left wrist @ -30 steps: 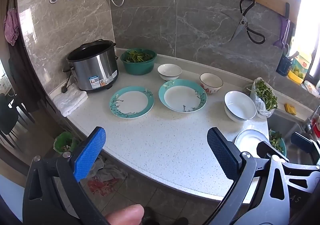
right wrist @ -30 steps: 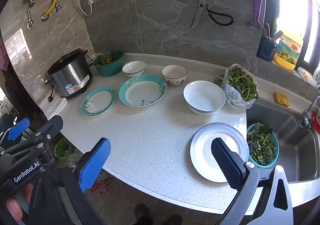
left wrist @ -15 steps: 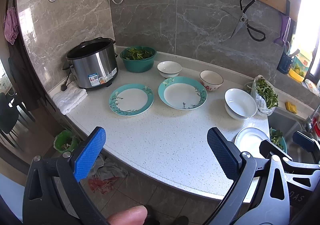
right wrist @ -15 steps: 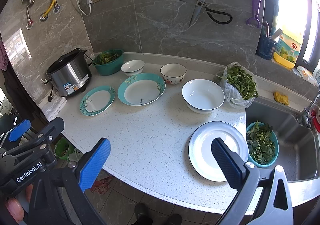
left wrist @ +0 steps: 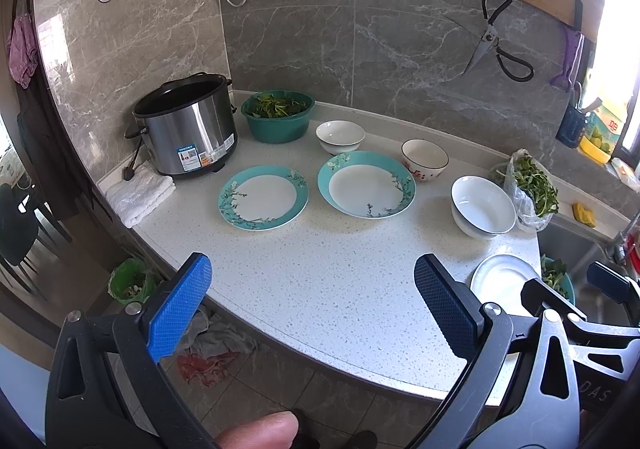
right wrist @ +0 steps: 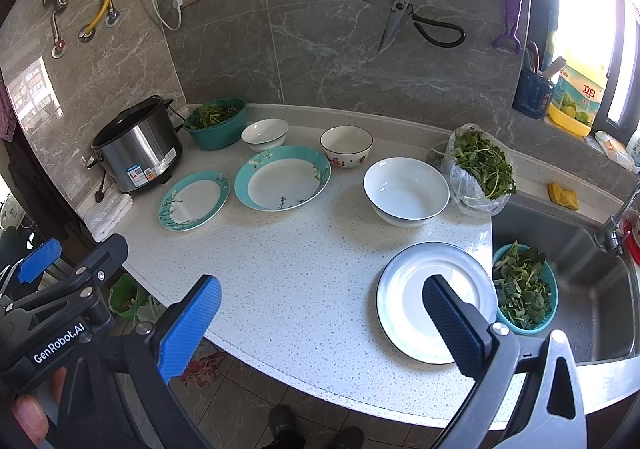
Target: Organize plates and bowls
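Above the near edge of the desk [right wrist: 304, 289], the left tool [left wrist: 312, 301] and right tool [right wrist: 320, 313] both hang wide and empty, touching nothing. Beyond them every piece lies separate: white plate [right wrist: 404, 309] by the sink, large white bowl [right wrist: 406, 189], two teal plates [right wrist: 282, 177] [right wrist: 194, 199], small white bowl [right wrist: 265, 133] and patterned bowl [right wrist: 346, 145] behind. Nothing looks stacked, so the sorting seems wholly ahead.
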A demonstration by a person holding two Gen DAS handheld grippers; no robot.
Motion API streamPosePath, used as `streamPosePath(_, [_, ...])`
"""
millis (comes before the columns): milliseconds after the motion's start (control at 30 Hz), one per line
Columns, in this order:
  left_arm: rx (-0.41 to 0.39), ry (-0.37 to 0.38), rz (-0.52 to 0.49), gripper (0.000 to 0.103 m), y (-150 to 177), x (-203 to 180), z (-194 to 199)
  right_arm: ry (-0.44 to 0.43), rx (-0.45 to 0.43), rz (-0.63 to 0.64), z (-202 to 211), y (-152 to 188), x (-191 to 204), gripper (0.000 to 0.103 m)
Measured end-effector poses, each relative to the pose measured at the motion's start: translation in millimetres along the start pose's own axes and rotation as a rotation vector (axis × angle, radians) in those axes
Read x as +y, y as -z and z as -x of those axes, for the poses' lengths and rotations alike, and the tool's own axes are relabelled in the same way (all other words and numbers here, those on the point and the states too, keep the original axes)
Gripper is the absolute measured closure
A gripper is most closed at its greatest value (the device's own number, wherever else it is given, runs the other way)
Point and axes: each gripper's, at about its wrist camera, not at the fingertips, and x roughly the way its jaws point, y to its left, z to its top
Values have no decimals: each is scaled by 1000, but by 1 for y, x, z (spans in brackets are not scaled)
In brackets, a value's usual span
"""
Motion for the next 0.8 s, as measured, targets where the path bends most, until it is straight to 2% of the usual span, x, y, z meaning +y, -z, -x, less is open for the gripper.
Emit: streamPosePath(800, [12,2,-3,0,-2,-2,-9,-1,3,-1,-2,-2,-1,0])
